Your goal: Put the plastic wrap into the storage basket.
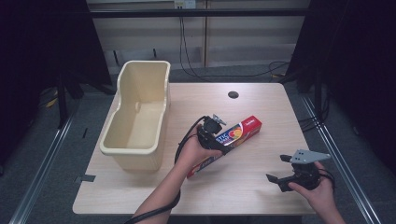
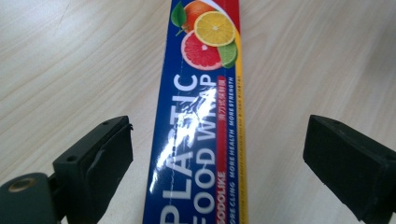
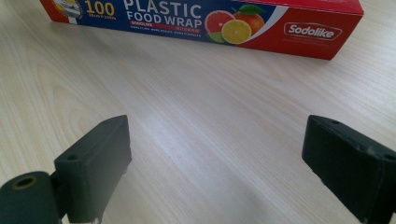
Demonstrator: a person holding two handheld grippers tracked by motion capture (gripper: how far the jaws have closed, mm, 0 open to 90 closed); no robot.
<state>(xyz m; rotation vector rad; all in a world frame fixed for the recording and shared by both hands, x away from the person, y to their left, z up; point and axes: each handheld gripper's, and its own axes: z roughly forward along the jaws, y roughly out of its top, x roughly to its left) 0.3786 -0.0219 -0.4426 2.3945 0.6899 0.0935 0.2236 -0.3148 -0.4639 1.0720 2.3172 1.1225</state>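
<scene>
A long blue and red plastic food wrap box (image 1: 233, 136) lies flat on the wooden table (image 1: 261, 112), slanting from near centre toward the right. My left gripper (image 1: 212, 135) hovers over its middle, open, with one jaw on each side of the box (image 2: 201, 121) and neither touching it. My right gripper (image 1: 280, 170) stands open near the front right of the table, well apart from the box (image 3: 210, 18), with bare wood between its jaws.
A cream plastic tub (image 1: 137, 116), empty, stands on the left part of the table. A dark round hole (image 1: 233, 94) sits in the tabletop at the back. Cables lie on the floor beyond the far edge.
</scene>
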